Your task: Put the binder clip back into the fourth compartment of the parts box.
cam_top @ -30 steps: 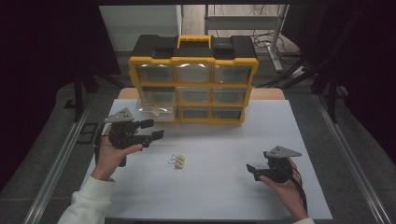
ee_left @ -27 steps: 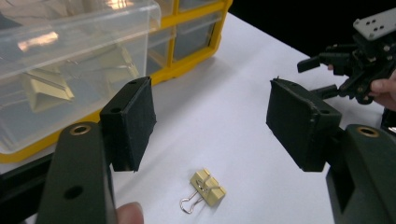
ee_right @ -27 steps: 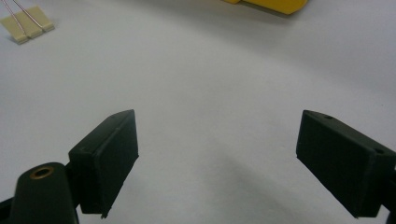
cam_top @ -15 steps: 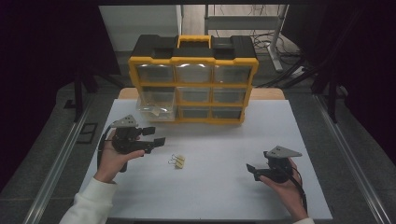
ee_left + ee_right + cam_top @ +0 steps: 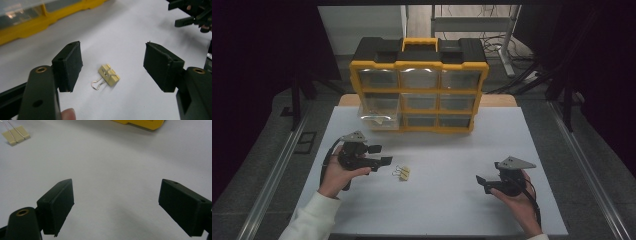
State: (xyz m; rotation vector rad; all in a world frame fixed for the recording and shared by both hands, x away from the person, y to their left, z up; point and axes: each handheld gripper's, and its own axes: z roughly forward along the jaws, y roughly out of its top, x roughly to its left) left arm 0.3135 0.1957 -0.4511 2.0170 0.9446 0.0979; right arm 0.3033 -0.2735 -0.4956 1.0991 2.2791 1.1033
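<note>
The small cream binder clip with wire handles [image 5: 109,77] lay ungrasped on the white worktop [image 5: 442,200], framed by the left hand-held gripper's [image 5: 112,66] released jaws; the right hand-held gripper [image 5: 117,205] gaped empty.

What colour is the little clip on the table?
Pale yellow clip with silver wire handles; the left gripper view shows it best.

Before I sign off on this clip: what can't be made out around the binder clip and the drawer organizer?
- Binder clip: its jaw side faces the table, left gripper view.
- Drawer organizer: drawer contents blurred behind glare, high view; cut off by the top edge in both gripper views.
- Left gripper: body below the frame.
</note>
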